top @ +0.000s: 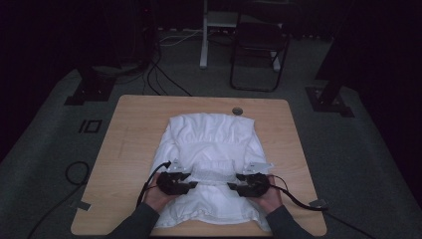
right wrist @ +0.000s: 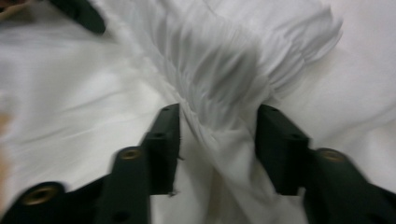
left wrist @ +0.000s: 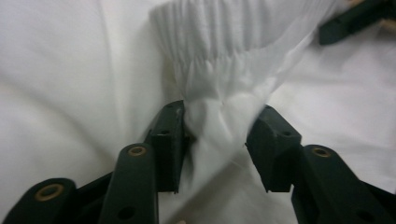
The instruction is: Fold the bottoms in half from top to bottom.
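Note:
A white garment point(top: 211, 144) lies spread on the wooden table point(top: 134, 129), and its gathered elastic band point(top: 214, 175) runs between my two grippers near the front edge. My left gripper point(top: 194, 185) points right at the band's left end. In the left gripper view its jaws point(left wrist: 219, 116) stand apart, with a bunched fold of the pleated band point(left wrist: 219, 42) loose between them. My right gripper point(top: 231, 186) points left at the band's other end. Its jaws point(right wrist: 218, 114) are also apart, with pleated fabric point(right wrist: 224, 60) lying between them, blurred.
A round grommet point(top: 237, 110) sits in the table's far edge. Beyond the table stand a folding chair point(top: 259, 45) and a white post point(top: 204, 35), with dark stand bases at both sides. Cables point(top: 74, 172) lie on the floor at the left.

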`<state>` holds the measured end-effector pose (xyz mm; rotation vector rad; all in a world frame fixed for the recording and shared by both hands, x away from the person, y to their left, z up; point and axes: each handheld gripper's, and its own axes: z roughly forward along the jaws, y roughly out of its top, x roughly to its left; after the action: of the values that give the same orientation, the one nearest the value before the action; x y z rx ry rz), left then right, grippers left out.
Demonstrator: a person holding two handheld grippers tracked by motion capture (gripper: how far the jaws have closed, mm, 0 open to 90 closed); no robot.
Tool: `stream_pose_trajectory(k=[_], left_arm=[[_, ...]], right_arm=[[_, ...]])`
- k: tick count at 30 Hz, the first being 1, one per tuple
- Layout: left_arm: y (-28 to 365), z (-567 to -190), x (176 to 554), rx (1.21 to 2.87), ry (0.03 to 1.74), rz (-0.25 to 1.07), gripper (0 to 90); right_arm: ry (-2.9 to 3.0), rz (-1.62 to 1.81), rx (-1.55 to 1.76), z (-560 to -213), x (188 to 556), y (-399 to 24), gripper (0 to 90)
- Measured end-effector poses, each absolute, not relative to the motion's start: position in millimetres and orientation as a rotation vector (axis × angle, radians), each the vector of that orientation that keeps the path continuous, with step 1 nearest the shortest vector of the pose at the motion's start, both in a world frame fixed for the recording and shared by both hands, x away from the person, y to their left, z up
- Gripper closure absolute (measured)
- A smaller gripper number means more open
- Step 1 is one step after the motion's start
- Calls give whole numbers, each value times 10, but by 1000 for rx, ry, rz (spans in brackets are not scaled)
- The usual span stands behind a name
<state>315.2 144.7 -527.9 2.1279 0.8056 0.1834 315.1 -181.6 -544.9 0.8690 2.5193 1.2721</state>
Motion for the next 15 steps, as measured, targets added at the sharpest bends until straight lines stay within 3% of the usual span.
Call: stream_pose_trajectory(k=[2, 4, 6, 7, 8, 9, 15], left_arm=[[1576, -5155, 3148, 2074, 802, 189, 572], [1618, -5120, 3158, 2055, 810, 202, 628], [1726, -5050, 3261, 2004, 860, 226, 628], [1728, -5051, 3309, 1998, 877, 229, 824], [1704, -5065, 3358, 2004, 886, 232, 875], [1657, -5092, 3404, 2020, 895, 228, 890], [1354, -5380, 3627, 2135, 920, 191, 866]], right_arm=[[2480, 1325, 824, -5347, 3090, -1924, 441], [2441, 1366, 830, -5286, 3083, -1998, 442], [2419, 1395, 848, -5254, 3095, -2042, 457], [2365, 1459, 945, -5186, 3206, -2159, 765], [2347, 1426, 999, -5188, 3267, -2159, 847], [2339, 1385, 1044, -5209, 3337, -2140, 895], [2428, 1226, 1151, -5480, 3687, -1878, 896]])
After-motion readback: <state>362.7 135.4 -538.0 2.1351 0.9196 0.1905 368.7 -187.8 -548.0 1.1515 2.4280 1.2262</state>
